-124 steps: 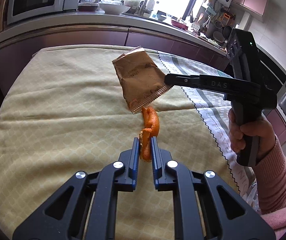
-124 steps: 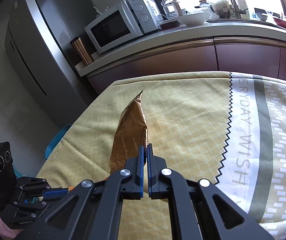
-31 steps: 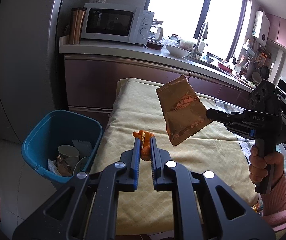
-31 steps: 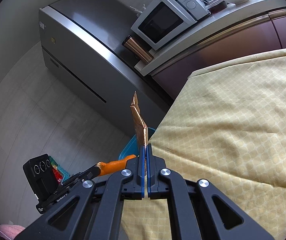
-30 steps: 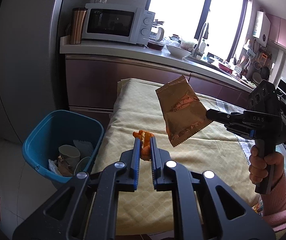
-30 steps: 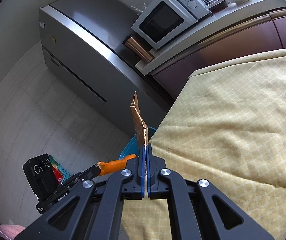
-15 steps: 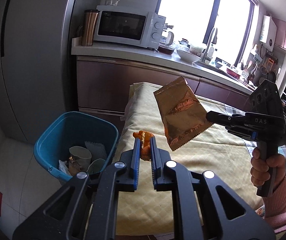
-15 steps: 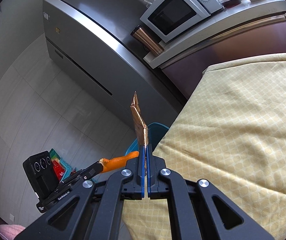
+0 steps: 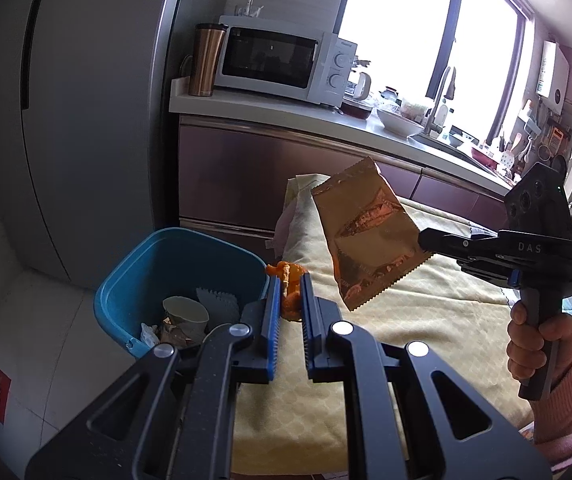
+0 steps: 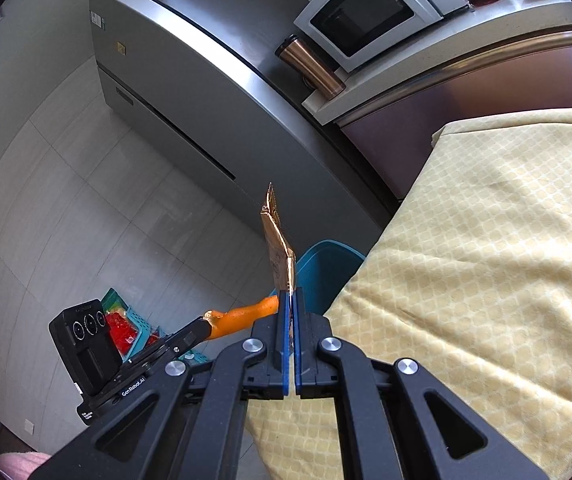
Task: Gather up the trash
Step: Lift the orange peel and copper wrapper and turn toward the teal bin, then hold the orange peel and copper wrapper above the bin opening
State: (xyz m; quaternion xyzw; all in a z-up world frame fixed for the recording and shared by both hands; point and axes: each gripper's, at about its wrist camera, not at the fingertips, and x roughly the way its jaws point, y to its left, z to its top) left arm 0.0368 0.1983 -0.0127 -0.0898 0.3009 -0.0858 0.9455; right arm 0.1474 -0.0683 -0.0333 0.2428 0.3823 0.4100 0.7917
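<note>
The left gripper (image 9: pixel 288 294) was clamped, nearly shut, on a piece of orange peel (image 9: pixel 289 285), a knobbly, curled scrap with a bright waxy skin that stuck up between the blue pads and hung in the air at the table's edge, just beside the blue bin (image 9: pixel 174 256). The right gripper (image 10: pixel 291 312) was pressed fully shut on the corner of a snack wrapper (image 9: pixel 366 236), a flat, crinkled foil pouch of coppery brown with a saw-toothed seal along its lower edge and a reddish print that was too creased to read; it was held up over the yellow tablecloth (image 10: pixel 486 264), near the bin but not above it. From the right wrist the wrapper showed only edge-on as a thin upright strip, and the bin was mostly hidden behind it and the table's corner. The bin was smooth plastic with rounded corners; inside lay a paper cup (image 9: pixel 185 310) and crumpled scraps, partly covered by the left gripper's black frame. The cloth was soft, with a pale lattice pattern. A hand (image 9: pixel 538 340) in a pink knitted sleeve gripped the right gripper's handle.
</note>
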